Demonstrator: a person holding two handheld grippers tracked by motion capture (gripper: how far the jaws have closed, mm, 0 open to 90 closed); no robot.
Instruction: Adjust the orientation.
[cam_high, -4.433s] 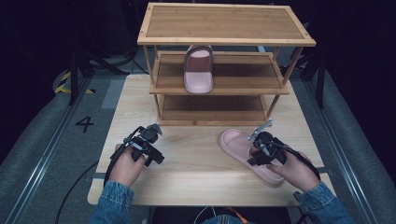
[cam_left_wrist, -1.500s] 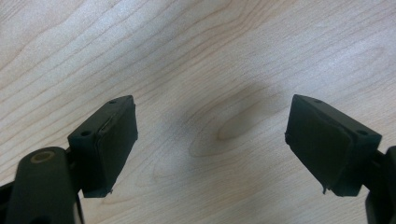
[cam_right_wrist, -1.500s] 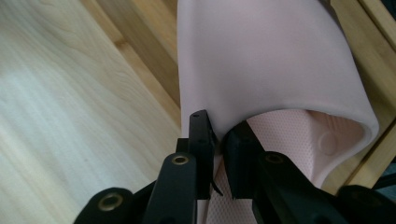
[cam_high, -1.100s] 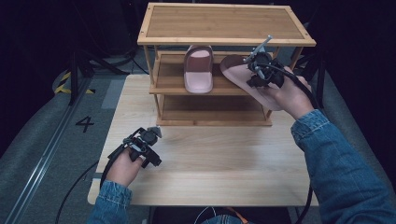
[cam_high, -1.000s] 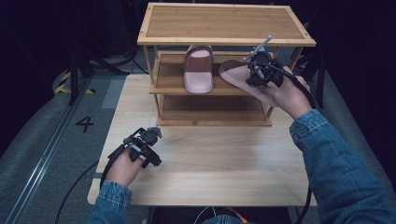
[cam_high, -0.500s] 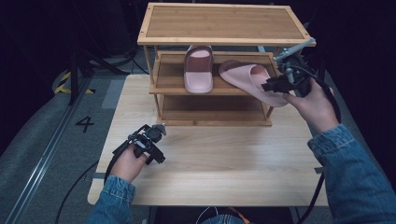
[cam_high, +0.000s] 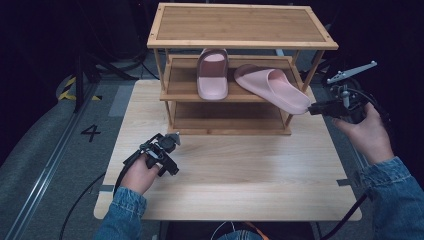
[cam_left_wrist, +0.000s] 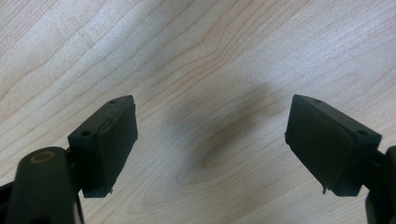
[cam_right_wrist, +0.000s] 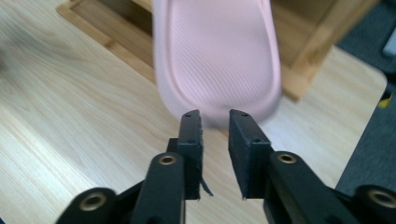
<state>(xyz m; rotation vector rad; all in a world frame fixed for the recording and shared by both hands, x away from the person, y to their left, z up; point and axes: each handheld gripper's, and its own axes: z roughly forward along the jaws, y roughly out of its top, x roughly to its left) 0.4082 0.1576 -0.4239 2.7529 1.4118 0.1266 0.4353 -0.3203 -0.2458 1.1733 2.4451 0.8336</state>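
Seen from the high view, the second pink slipper (cam_high: 272, 89) lies askew on the rack's (cam_high: 240, 25) middle shelf, heel overhanging its right front corner; a second ago it was deeper in, carried by the right gripper (cam_high: 315, 107), which has since drawn back off the table's (cam_high: 240, 190) right edge, jaws having just narrowed. Beside it the first slipper (cam_high: 212, 74) sits unchanged. Resting near the left edge, the left gripper (cam_high: 167, 145) is unmoved. Left gripper view: jaws wide, released over bare wood. Right gripper view: jaws (cam_right_wrist: 215, 135) slightly parted, empty, the slipper heel (cam_right_wrist: 219, 60) just beyond the tips.
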